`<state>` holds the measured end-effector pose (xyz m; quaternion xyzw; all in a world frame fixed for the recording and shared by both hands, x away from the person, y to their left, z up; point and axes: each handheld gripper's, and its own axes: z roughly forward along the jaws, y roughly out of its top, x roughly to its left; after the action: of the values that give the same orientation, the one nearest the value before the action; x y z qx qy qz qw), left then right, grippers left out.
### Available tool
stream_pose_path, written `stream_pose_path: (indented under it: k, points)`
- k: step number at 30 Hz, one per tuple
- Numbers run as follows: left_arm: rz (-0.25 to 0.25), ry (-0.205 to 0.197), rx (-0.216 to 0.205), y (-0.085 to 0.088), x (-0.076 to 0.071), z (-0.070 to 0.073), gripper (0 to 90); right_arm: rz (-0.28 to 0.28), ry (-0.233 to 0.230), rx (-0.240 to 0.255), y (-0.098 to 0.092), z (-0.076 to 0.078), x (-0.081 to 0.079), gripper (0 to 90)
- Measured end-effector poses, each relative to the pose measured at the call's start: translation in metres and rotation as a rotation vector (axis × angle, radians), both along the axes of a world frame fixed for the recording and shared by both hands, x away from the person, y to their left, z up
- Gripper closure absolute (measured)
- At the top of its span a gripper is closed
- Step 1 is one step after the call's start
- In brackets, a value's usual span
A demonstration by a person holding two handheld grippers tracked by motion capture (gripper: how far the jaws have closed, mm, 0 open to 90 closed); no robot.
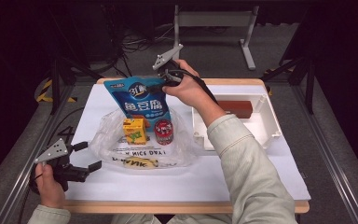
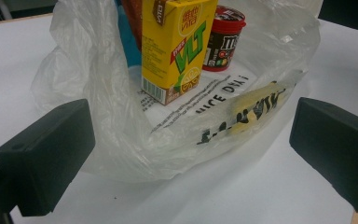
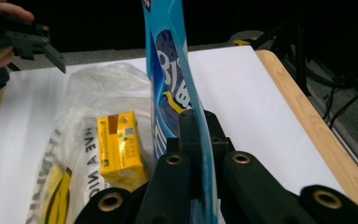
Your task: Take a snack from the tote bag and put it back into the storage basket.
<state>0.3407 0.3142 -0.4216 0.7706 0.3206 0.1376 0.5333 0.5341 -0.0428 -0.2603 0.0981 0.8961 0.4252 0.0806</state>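
Observation:
A blue snack pouch (image 1: 140,100) stands upright at the back of a clear plastic bag (image 1: 107,140) in the middle of the table. My right gripper (image 1: 161,87) is shut on the pouch's upper right edge. In the right gripper view the jaws (image 3: 199,135) pinch the thin blue pouch (image 3: 170,79) edge-on. Inside the bag stand a yellow drink carton (image 1: 134,129) and a dark red cup (image 1: 163,132). My left gripper (image 1: 86,156) stands open just left of the bag, holding nothing. Its view faces the plastic bag (image 2: 98,93), the carton (image 2: 177,46) and the cup (image 2: 223,37).
A white tray (image 1: 270,121) at the right of the table holds a reddish-brown block (image 1: 235,108). The person's right forearm (image 1: 233,140) crosses in front of the tray. The wooden table edge (image 3: 307,121) runs beside the white mat.

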Motion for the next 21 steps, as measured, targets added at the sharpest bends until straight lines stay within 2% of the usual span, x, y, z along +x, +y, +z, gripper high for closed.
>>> stream_pose_path:
  k: [4,14,21]
  points:
    - [0.001,0.002,-0.001,0.000,0.000,0.000,0.6,0.006,-0.006,0.013,0.002,0.005,-0.002,90.0]
    - [-0.001,0.001,0.000,0.000,0.000,0.000,0.6,0.004,-0.037,0.047,-0.002,0.037,-0.012,90.0]
    - [-0.004,0.004,0.002,-0.001,0.000,0.000,0.6,0.002,-0.054,0.040,0.001,0.051,-0.017,90.0]
